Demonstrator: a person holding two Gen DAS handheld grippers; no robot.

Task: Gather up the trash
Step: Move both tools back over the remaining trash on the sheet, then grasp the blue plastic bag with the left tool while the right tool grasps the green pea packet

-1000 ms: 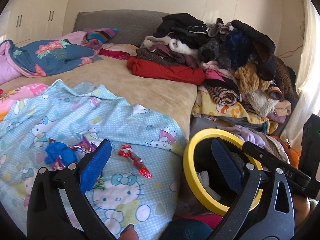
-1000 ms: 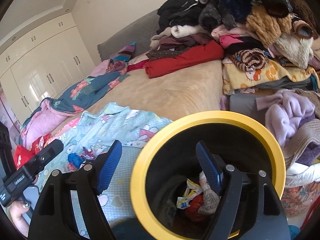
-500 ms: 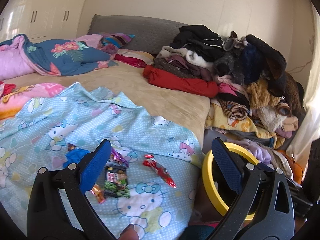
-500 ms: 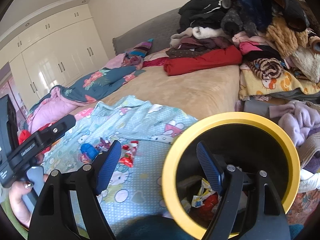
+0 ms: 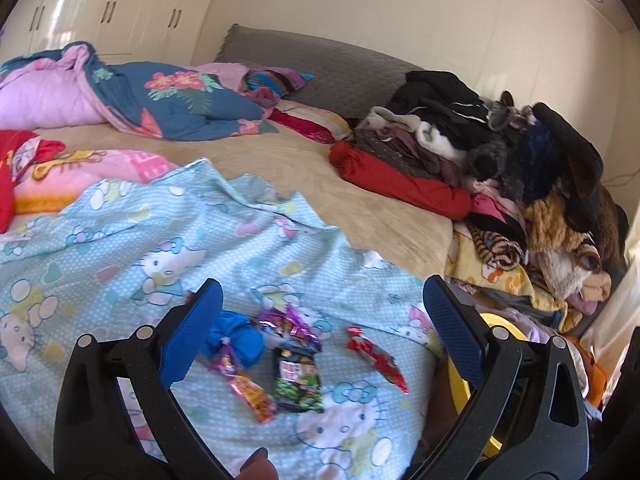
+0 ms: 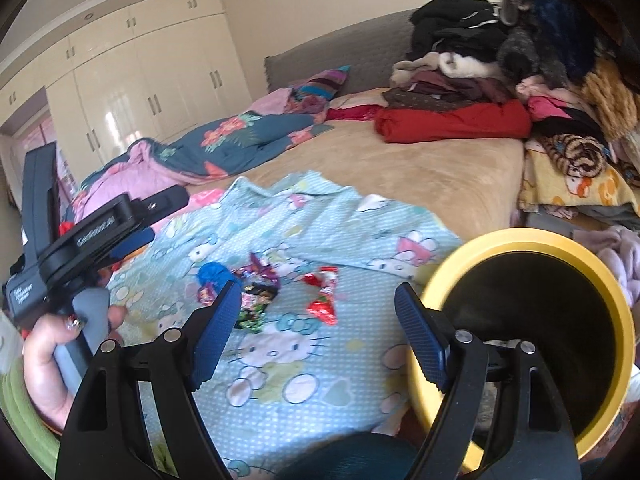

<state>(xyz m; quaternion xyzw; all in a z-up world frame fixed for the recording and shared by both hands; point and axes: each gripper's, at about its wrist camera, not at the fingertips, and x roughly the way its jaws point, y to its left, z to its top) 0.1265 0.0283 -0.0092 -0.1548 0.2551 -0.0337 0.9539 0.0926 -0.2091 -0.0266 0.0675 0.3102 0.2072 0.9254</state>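
Note:
Several snack wrappers lie on a light-blue cartoon-cat blanket (image 5: 120,248) on the bed: a red wrapper (image 5: 378,356) (image 6: 322,300), a dark green packet (image 5: 298,380) (image 6: 252,306), an orange-purple wrapper (image 5: 244,380), a purple foil wrapper (image 5: 286,322) (image 6: 260,270) and a crumpled blue piece (image 5: 236,336) (image 6: 214,274). My left gripper (image 5: 322,336) hovers open just short of them, nothing between its blue pads. My right gripper (image 6: 318,332) is open too, empty, with the wrappers ahead. A black bin with a yellow rim (image 6: 532,240) (image 5: 496,320) stands at the bed's right edge.
A high pile of clothes (image 5: 500,168) fills the bed's right side, with a red garment (image 6: 452,122) at its foot. Pink and blue floral bedding (image 5: 132,96) lies at the far left. White wardrobes (image 6: 132,88) line the wall. A hand (image 6: 52,360) holds the left gripper's handle.
Both views have swung left, away from the bin and onto the blanket. The wrappers now sit between both grippers' fingers in view; the bin has slid to the right edge. Jaws stayed open.

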